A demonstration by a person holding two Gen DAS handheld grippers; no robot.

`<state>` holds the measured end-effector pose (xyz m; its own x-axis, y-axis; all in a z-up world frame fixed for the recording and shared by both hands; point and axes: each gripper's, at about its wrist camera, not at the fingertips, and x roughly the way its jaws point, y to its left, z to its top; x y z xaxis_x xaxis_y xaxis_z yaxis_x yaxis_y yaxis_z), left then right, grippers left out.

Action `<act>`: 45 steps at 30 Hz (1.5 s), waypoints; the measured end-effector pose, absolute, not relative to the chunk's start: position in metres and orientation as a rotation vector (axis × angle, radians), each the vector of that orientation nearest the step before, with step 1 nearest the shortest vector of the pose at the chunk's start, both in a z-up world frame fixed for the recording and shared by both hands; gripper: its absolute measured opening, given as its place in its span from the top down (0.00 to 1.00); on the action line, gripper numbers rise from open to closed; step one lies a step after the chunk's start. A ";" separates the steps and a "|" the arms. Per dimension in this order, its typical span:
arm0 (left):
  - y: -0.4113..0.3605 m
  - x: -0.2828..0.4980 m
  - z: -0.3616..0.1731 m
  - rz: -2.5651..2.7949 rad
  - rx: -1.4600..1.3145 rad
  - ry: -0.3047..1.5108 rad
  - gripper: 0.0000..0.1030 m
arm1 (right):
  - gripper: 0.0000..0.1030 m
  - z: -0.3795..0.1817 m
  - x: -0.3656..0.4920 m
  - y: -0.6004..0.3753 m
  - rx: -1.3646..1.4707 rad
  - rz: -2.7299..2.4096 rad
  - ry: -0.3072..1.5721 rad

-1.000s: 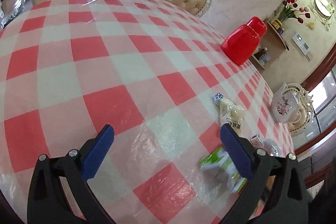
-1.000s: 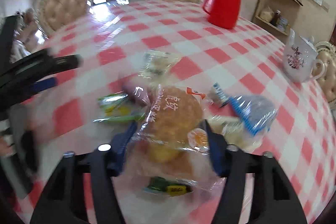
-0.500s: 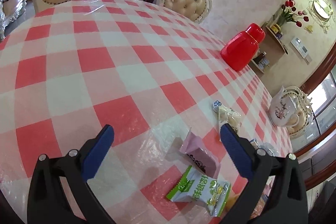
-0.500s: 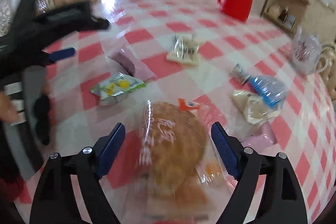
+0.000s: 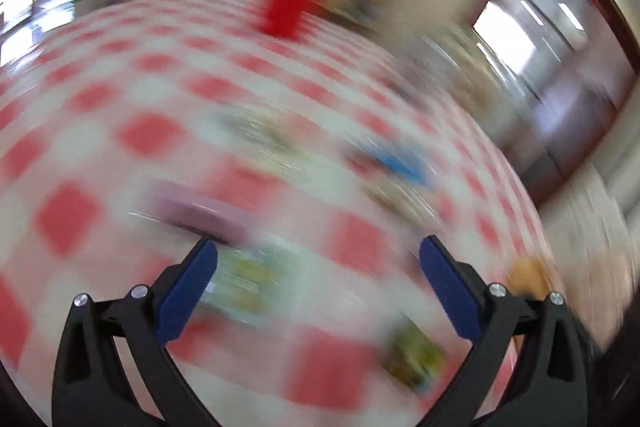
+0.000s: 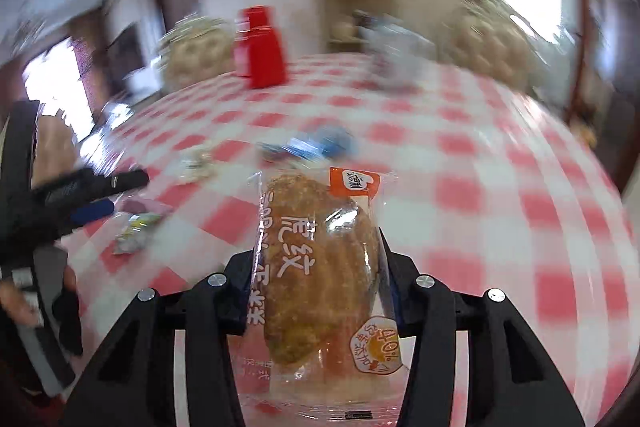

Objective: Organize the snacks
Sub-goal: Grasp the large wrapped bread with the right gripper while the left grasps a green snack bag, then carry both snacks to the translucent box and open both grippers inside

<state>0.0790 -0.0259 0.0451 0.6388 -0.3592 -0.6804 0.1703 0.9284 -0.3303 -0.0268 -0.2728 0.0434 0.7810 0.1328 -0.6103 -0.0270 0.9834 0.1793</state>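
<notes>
Left wrist view: your left gripper [image 5: 318,275] hangs released over blurred snack packets on the checked table [image 5: 80,147]; steady it before choosing one. Right wrist view: your right gripper [image 6: 318,267] has just clamped onto the bread packet [image 6: 320,267]; carry it gently, without crushing.

One bread packet [image 6: 320,267], near centre. One red jug [image 6: 260,47], far. One white teapot [image 6: 394,63], far right. Two padded chairs [image 6: 196,55], far edge. Loose small snack packets [image 6: 138,229] left and centre: count uncertain, blurred. Two grippers [image 6: 318,267].
</notes>
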 end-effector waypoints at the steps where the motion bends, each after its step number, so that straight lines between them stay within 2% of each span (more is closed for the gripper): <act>1: -0.042 0.075 0.043 -0.348 -0.180 0.843 0.02 | 0.54 0.040 -0.032 -0.278 0.184 0.083 0.674; 5: -0.104 0.053 0.028 -0.425 0.190 0.858 0.02 | 0.53 0.029 -0.051 -0.295 0.277 0.108 0.680; 12: -0.112 0.056 -0.002 -0.463 0.280 0.951 0.05 | 0.53 0.028 -0.055 -0.309 0.362 0.158 0.656; 13: -0.111 0.056 -0.002 -0.477 0.273 0.946 0.12 | 0.53 0.027 -0.055 -0.312 0.382 0.160 0.654; 16: -0.112 0.051 0.003 -0.519 0.282 0.898 0.54 | 0.53 0.025 -0.060 -0.319 0.433 0.170 0.643; 17: -0.114 0.052 0.003 -0.529 0.274 0.902 0.57 | 0.53 0.024 -0.061 -0.321 0.449 0.175 0.637; 35: -0.096 0.042 0.016 -0.466 0.144 0.836 0.59 | 0.53 0.019 -0.056 -0.319 0.450 0.165 0.681; 45: -0.072 -0.011 0.028 -0.381 0.029 0.760 0.59 | 0.53 0.038 -0.089 -0.267 0.302 0.174 0.664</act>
